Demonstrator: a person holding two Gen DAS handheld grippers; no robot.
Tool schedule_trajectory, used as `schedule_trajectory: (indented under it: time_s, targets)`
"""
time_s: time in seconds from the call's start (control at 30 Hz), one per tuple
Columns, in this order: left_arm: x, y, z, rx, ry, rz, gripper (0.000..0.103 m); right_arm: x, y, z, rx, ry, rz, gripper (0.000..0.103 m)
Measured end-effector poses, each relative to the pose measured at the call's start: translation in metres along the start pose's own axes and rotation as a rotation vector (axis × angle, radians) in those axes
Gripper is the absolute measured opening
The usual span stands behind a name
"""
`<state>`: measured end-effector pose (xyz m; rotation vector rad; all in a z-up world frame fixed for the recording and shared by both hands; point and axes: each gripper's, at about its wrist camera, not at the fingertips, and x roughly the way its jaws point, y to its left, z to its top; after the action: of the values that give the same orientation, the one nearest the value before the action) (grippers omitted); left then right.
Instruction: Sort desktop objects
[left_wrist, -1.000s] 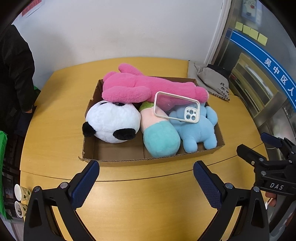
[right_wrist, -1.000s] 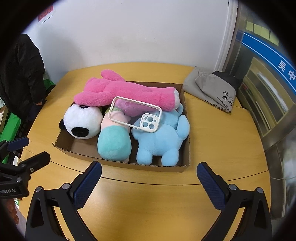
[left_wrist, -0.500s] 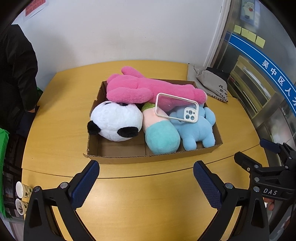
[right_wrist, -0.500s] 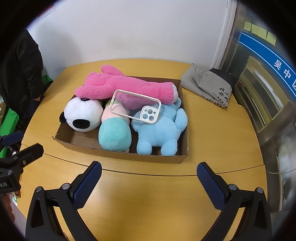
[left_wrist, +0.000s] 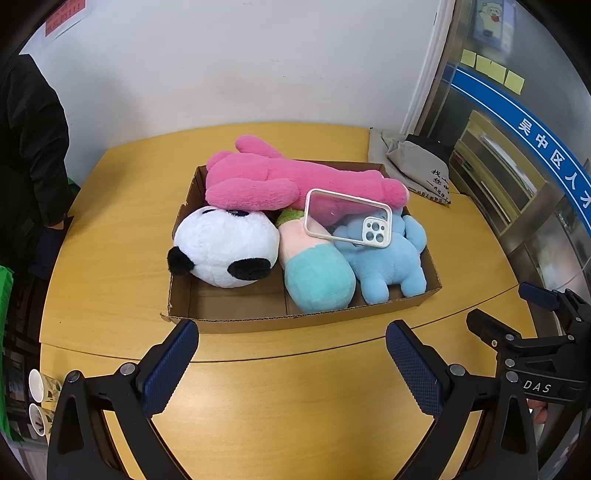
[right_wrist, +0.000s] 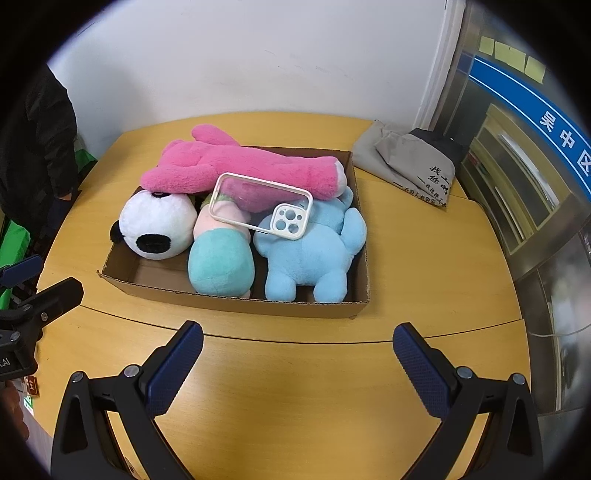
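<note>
One counter (left_wrist: 110, 280) is seen, carrying one cardboard box (left_wrist: 295, 319) straight ahead of both hand-held grippers, its long axis running left to right. Four plush toys are counted inside: one pink plush (left_wrist: 280, 181) laid along the back, one panda plush (left_wrist: 225, 245), one blue plush (left_wrist: 388, 264) and one teal plush (left_wrist: 317, 280). One phone case (right_wrist: 260, 205) is rested across the toys, lengthwise left to right, seemingly nearer the right hand-held gripper (right_wrist: 297, 356). Both it and the left hand-held gripper (left_wrist: 291, 354) are held apart, empty.
</note>
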<state>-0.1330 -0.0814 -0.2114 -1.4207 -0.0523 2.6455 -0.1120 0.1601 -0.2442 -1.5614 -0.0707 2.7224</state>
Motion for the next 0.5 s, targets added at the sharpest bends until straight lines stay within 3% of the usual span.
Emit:
schedule_trajectory:
  time_s: [0.5]
  targets:
    - [0.0011, -0.0017, 0.0028, -0.024, 0.007, 0.016, 0.103, 0.0012, -0.0042, 0.0015, 0.016, -0.003, 0.005, 0.103]
